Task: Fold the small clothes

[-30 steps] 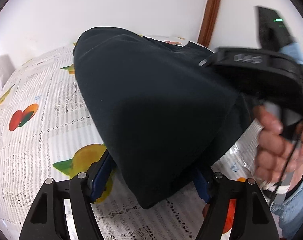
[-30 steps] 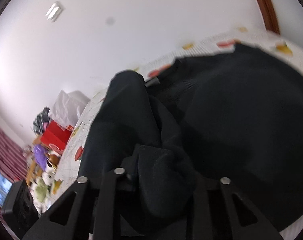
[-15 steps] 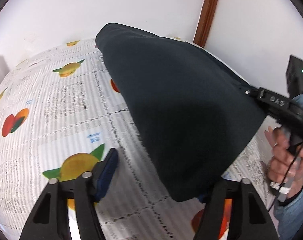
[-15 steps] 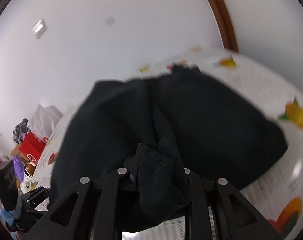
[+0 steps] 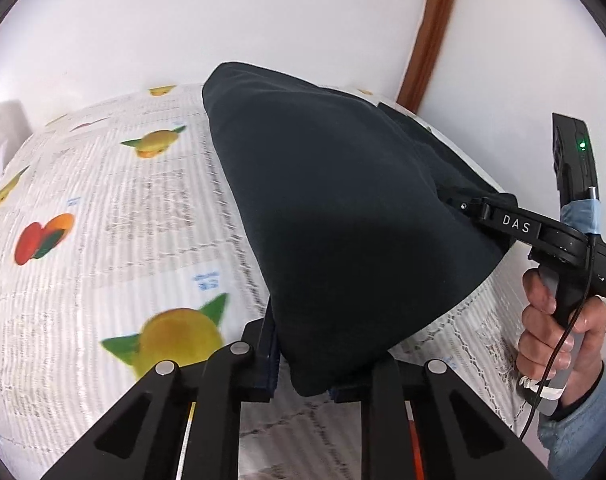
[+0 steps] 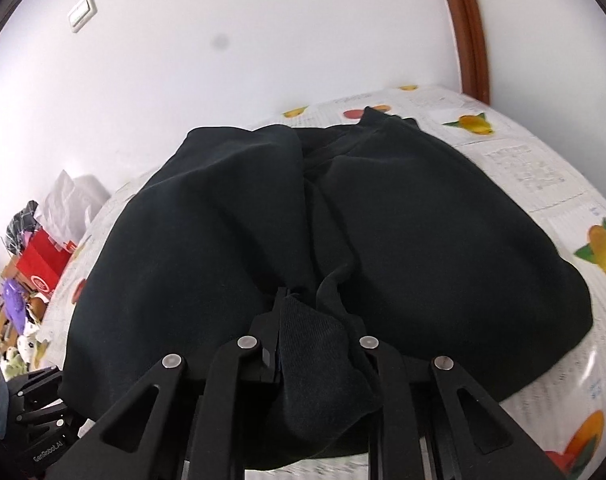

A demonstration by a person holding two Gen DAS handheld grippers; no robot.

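Observation:
A dark navy garment (image 5: 343, 220) lies spread on the fruit-print tablecloth (image 5: 103, 240). Its near corner sits between the jaws of my left gripper (image 5: 303, 372), which are closing and press on the cloth. In the left wrist view my right gripper (image 5: 467, 205) holds the garment's right edge, and a person's hand (image 5: 559, 328) grips its handle. In the right wrist view the garment (image 6: 423, 240) fills the middle, and a bunched ribbed fold is pinched in my right gripper (image 6: 315, 320), whose jaws are closing tighter. My left gripper (image 6: 35, 400) shows at the lower left edge.
The table (image 6: 543, 168) stands in a corner of white walls with a brown door frame (image 5: 431, 32). Beyond its left end are a white bag (image 6: 71, 200), a red box (image 6: 43, 264) and mixed clutter. A light switch (image 6: 81, 12) is high on the wall.
My left jaws have closed from wide apart onto the garment's near corner. The right gripper has drawn its edge away to the right and down, and the garment has spread flatter on the table.

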